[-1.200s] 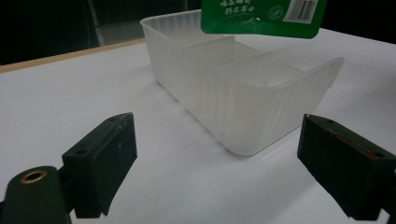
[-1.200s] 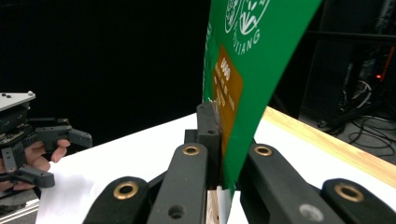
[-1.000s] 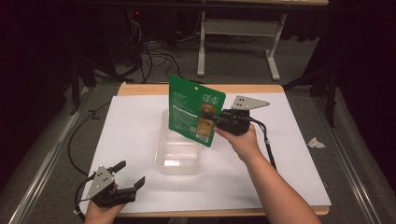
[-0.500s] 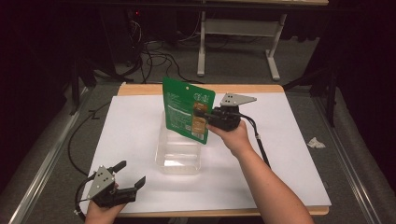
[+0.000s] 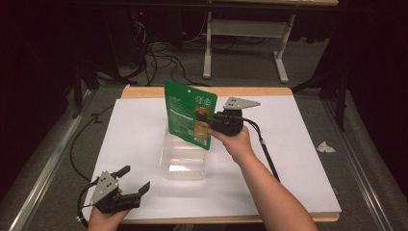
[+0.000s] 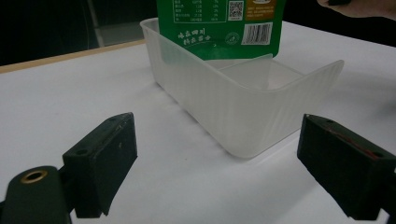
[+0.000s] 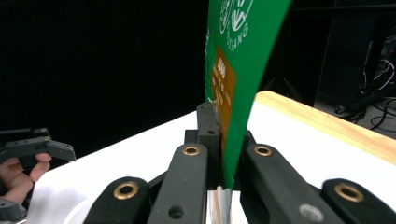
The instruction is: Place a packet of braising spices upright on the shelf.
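Pouch (image 5: 189, 114), clamped upright in R claw (image 5: 208, 121), has been shifted left & lowered over tub (image 5: 184, 161) mid-tabletop, so drop-in looks near; L claw (image 5: 129, 187) is kept agape, empty, by front-left corner.

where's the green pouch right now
In the high view the green pouch hangs mid-table, pinched by the right tool, directly over the clear tub.

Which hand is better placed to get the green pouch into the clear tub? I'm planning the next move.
The right. Its tongs are shut on the green pouch, held upright over the clear tub. The left tongs sit open and empty near the table's front edge, short of the tub.
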The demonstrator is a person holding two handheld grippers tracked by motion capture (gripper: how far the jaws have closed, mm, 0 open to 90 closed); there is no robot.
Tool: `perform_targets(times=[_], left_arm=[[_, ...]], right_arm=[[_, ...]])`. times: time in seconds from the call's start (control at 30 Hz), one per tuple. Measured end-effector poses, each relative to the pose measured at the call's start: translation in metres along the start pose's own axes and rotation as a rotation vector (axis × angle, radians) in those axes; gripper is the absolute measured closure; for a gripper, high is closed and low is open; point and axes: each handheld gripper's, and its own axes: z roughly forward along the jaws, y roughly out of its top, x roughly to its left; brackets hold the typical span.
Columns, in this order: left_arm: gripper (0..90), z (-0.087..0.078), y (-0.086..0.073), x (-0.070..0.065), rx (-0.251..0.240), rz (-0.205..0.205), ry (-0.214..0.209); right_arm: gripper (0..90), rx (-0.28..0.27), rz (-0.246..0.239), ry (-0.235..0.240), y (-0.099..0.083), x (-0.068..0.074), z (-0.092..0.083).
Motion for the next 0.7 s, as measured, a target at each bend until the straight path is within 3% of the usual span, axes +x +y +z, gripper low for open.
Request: perform_targets(times=[0.33,0.7], left_arm=[[12.8,0.000,0.001,0.000,-0.001,0.004,0.001],[12.8,0.000,0.001,0.000,-0.001,0.003,-0.001]], right_arm=[[90.0,-0.001,0.044,-0.027,-0.004,0.000,0.003],[90.0,0.014,-0.022,-0.100,-0.012,0.004,0.007]])
